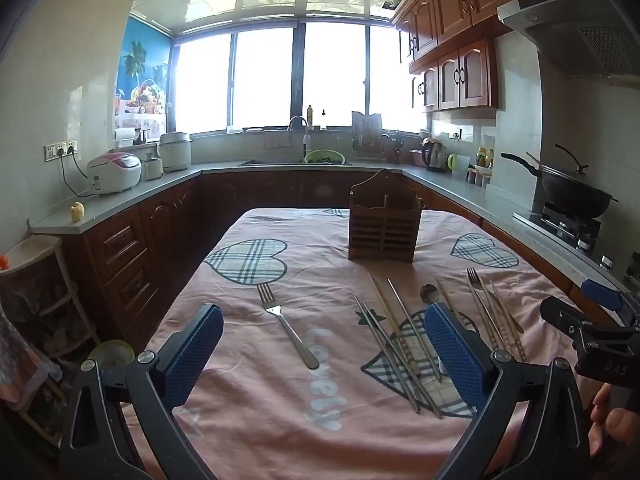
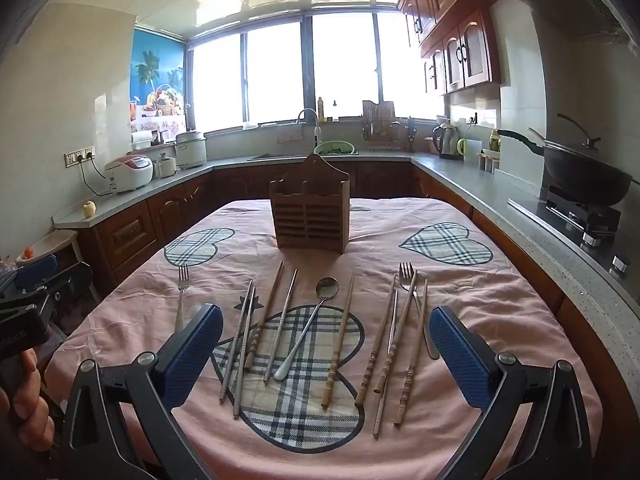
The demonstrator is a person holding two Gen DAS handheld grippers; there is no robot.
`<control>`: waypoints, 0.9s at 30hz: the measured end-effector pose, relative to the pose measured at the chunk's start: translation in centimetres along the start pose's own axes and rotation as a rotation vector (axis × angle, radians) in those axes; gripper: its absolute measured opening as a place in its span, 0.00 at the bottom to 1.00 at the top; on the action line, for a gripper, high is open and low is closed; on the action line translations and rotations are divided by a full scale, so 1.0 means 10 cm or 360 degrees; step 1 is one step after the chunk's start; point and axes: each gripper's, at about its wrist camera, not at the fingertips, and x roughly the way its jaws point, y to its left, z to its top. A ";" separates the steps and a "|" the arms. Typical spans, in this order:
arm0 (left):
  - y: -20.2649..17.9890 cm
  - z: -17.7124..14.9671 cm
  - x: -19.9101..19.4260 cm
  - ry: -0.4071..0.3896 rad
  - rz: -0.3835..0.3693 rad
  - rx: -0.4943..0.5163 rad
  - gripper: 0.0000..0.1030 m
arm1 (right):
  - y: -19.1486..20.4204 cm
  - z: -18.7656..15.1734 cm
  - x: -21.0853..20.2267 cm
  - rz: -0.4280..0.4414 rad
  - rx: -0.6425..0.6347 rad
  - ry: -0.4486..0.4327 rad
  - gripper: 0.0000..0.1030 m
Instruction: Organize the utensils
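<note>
Both grippers hover above the table with their blue-padded fingers spread wide and nothing between them. From its own wrist view, the left gripper [image 1: 324, 354] frames a lone stainless steel fork [image 1: 286, 324] lying on the pink tablecloth with plaid hearts [image 1: 248, 412], tines pointing away. The right gripper [image 2: 326, 354] frames most of the scattered cutlery from its own camera.

Between the right gripper's fingers lies a long-handled stainless steel spoon [image 2: 308, 330], bowl away from the camera, angled across a large plaid heart. To its left rest a pair of metal chopsticks [image 2: 240, 344], a brown wooden chopstick [image 2: 264, 316] and a single metal chopstick [image 2: 282, 324]. Just right of the spoon lies another turned wooden chopstick [image 2: 340, 340]. Farther right sits a cluster of wooden chopsticks [image 2: 396, 344], with a second steel fork [image 2: 414, 300] and a metal chopstick mixed in, overlapping one another.

Beyond the utensils, a slatted brown wooden utensil holder [image 2: 312, 212] stands upright near the far middle of the table, well apart from the cutlery; whether anything is inside cannot be told.

A black wok [image 2: 584, 176] sits on the stove at right, and a white rice cooker [image 1: 114, 172] stands on the grey counter at left.
</note>
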 end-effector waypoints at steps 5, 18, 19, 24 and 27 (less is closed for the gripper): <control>-0.01 0.00 -0.01 0.0007 0.0010 0.0006 0.99 | -0.03 0.01 0.02 0.0022 0.0014 0.0014 1.00; -0.02 -0.01 -0.02 0.0015 0.0013 0.0002 0.99 | -0.04 0.02 -0.04 0.0041 0.0027 -0.0028 1.00; -0.01 -0.01 -0.02 0.0015 0.0009 0.0000 0.99 | -0.04 0.02 -0.04 0.0044 0.0027 -0.0024 1.00; -0.01 -0.01 -0.02 0.0019 0.0008 -0.0002 0.99 | -0.02 0.02 -0.03 0.0049 0.0022 -0.0022 1.00; -0.01 -0.01 -0.02 0.0021 0.0009 -0.0005 0.99 | -0.01 0.03 -0.03 0.0051 0.0020 -0.0026 1.00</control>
